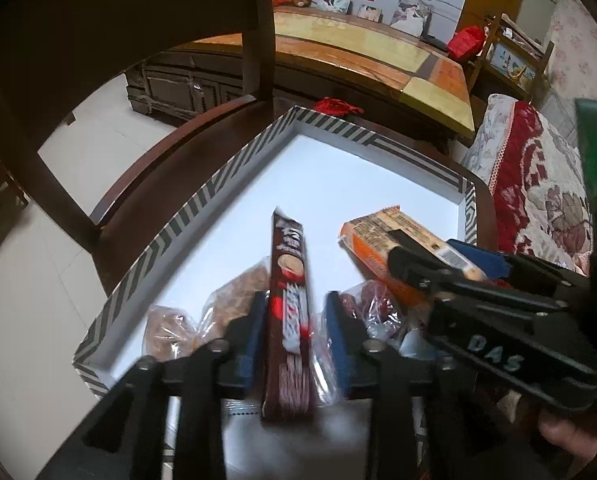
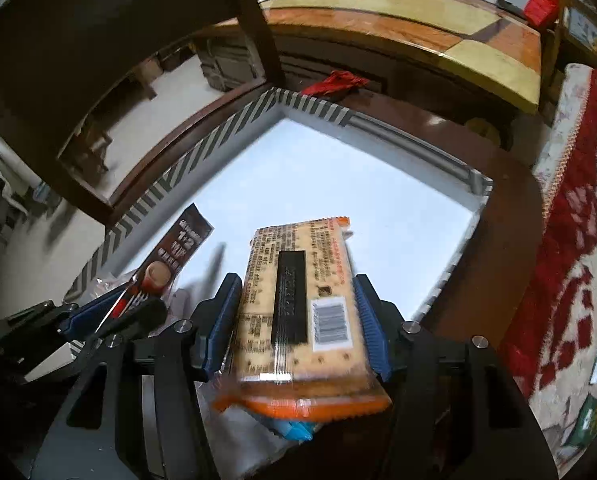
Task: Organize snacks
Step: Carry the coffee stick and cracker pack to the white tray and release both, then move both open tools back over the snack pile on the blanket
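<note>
Left gripper (image 1: pixel 296 332) is pinching a long brown coffee-stick sachet (image 1: pixel 290 300) between its blue pads (image 1: pixel 254 336); the left pad is touching the sachet, while a narrow gap is showing on the right side. The sachet is running lengthwise out past the fingertips, with its far end sitting over the white floor of the box. In the right wrist view the same sachet (image 2: pixel 170 264) is showing at lower left, angled up and to the right, with the left gripper's body below it.

Right gripper (image 2: pixel 296 320) is clamping an orange-and-tan cracker pack (image 2: pixel 294 312), both blue pads (image 2: pixel 222 320) pressing on the pack's long edges. Barcode side is facing the camera, and the orange sealed end is nearest the lens. In the left wrist view the right gripper (image 1: pixel 426 264) is coming in from the right, holding that pack (image 1: pixel 394 240) tilted above the box floor.

Both held items are sitting over a shallow white box (image 1: pixel 202 216) with a grey-and-white striped rim. Clear-wrapped bread or pastry packs (image 1: pixel 166 328) are lying at the near left of the box, under and beside the left gripper; more crinkled clear packaging (image 1: pixel 378 308) is lying between the two grippers, contents too blurred to identify.

The box is resting on a dark wooden chair seat (image 1: pixel 166 176). To the right, a red-and-cream floral cloth (image 1: pixel 538 184) is lying beside the chair. Behind, a long wooden cabinet (image 1: pixel 378 56) is carrying framed photos.
</note>
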{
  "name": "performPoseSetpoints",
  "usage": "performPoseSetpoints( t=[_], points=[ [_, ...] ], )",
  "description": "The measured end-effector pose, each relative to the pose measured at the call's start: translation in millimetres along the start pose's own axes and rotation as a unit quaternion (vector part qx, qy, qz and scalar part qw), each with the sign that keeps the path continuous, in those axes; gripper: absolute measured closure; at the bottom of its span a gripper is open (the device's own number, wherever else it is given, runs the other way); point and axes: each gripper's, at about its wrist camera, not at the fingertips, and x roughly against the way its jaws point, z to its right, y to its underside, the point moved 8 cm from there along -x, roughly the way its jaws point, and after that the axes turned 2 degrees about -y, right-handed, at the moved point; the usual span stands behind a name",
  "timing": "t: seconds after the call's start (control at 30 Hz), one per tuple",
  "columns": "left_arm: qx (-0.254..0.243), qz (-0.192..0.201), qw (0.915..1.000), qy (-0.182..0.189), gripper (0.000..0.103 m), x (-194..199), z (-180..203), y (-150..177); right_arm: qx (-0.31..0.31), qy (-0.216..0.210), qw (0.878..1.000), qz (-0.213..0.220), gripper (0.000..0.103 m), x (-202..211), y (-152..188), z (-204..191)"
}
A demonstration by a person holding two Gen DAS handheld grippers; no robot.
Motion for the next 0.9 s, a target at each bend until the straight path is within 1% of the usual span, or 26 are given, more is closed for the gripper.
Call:
performPoseSetpoints(
  t=[0.07,0.27,0.4,0.47,0.67,0.83,0.9],
  points=[
    [0.004,0.006,0.9999,0.012,0.037,3,2,0,-0.006,-0.003,1.000,0.007,0.046,7,0,3],
    [-0.005,0.021,0.9998,0.006,0.035,16,9,2,0.000,0.020,0.999,0.039,0.046,40,7,10],
    [-0.004,0.031,0.9995,0.008,0.034,26,16,4,-0.002,0.049,0.997,0.066,0.046,68,16,19],
    [-0.008,0.037,0.9992,0.011,0.032,32,22,5,-0.008,0.070,0.995,0.071,0.046,79,22,27],
    [-0.035,0.048,0.9979,0.027,0.028,46,56,12,-0.036,0.104,0.990,0.088,0.046,116,51,58],
    [-0.064,0.041,0.9959,0.049,0.027,50,97,23,-0.057,0.124,0.986,0.093,0.046,144,78,90],
    [-0.078,0.035,0.9945,0.060,0.023,51,115,29,-0.068,0.127,0.985,0.095,0.046,153,89,101]
  ],
)
